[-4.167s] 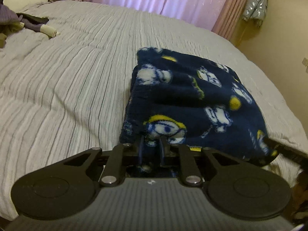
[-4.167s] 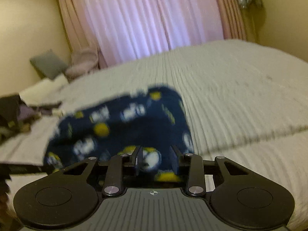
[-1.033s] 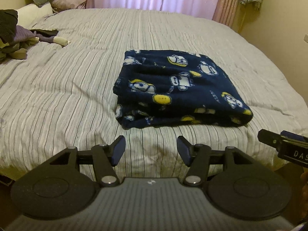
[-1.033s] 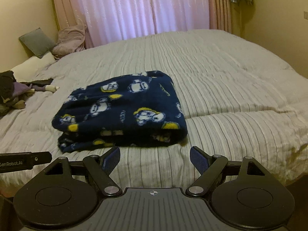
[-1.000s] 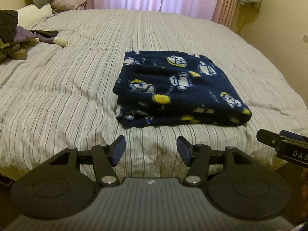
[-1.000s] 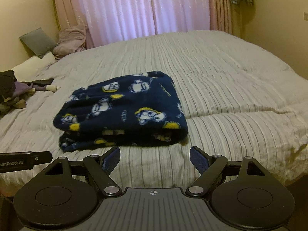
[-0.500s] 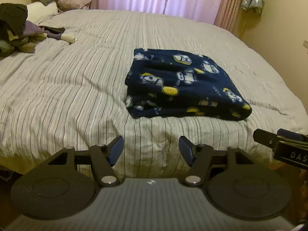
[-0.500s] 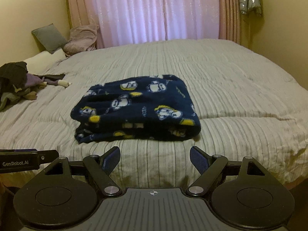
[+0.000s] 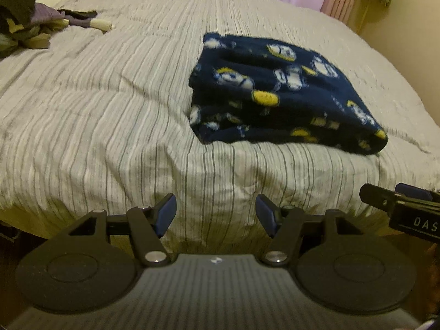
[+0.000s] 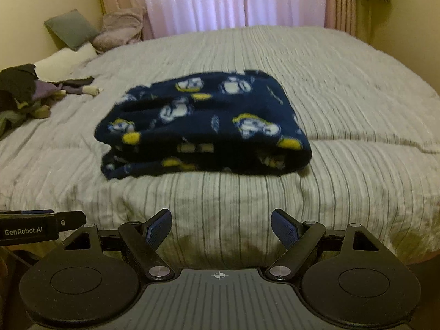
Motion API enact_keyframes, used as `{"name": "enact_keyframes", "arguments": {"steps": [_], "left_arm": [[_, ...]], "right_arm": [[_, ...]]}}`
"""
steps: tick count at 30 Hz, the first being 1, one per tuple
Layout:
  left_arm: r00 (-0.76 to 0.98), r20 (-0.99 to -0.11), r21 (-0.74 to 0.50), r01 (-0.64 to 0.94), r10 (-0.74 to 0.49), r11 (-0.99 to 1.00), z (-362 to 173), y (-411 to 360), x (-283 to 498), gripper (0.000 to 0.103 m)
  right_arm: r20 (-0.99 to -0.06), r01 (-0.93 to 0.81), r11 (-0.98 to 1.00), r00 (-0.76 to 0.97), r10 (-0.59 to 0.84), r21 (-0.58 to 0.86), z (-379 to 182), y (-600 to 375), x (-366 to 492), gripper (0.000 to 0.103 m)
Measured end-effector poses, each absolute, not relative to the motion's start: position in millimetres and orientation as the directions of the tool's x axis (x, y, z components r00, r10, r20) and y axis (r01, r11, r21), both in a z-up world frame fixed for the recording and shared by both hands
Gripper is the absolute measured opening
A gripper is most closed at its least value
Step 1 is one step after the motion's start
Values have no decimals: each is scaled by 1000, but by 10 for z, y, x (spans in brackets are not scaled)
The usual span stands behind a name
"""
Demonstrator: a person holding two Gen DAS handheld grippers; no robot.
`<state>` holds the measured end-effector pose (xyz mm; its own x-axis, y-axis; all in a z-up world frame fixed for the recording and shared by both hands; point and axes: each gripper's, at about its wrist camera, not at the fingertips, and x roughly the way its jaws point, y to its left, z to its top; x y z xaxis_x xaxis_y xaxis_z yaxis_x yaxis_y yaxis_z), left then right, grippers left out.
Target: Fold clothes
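Your folded navy garment [image 9: 277, 96] lies near the bed's [image 9: 110, 110] front edge, long axis along it. Both tools, left tool [image 9: 216, 214] and right tool [image 10: 221, 227], hang apart, empty, roughly equally near.

Home bedroom, striped bed [image 10: 343, 115], pillows [image 10: 70, 29], pink curtains [image 10: 220, 0]

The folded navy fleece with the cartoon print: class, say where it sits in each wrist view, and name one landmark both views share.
Left wrist view: folded navy fleece lies right of centre, on the striped bedspread.
Right wrist view: it sits near centre.
Shared landmark: the pile of dark clothes at the left edge.
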<state>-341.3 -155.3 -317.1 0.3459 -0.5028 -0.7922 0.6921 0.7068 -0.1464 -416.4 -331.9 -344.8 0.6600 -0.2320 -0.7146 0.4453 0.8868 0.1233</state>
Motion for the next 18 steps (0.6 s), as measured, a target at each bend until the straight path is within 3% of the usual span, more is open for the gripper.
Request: {"name": "enact_keyframes", "arguments": {"steps": [12, 18], "left_arm": [[301, -802, -184, 697, -516, 693, -3277, -1695, -3272, 60], [290, -696, -364, 647, -657, 670, -3111, -1438, -2972, 60]], "right_arm": [[-744, 467, 876, 626, -232, 120, -3590, -3459, -4062, 83], [-701, 481, 828, 695, -160, 288, -3590, -3668, -4147, 83]]}}
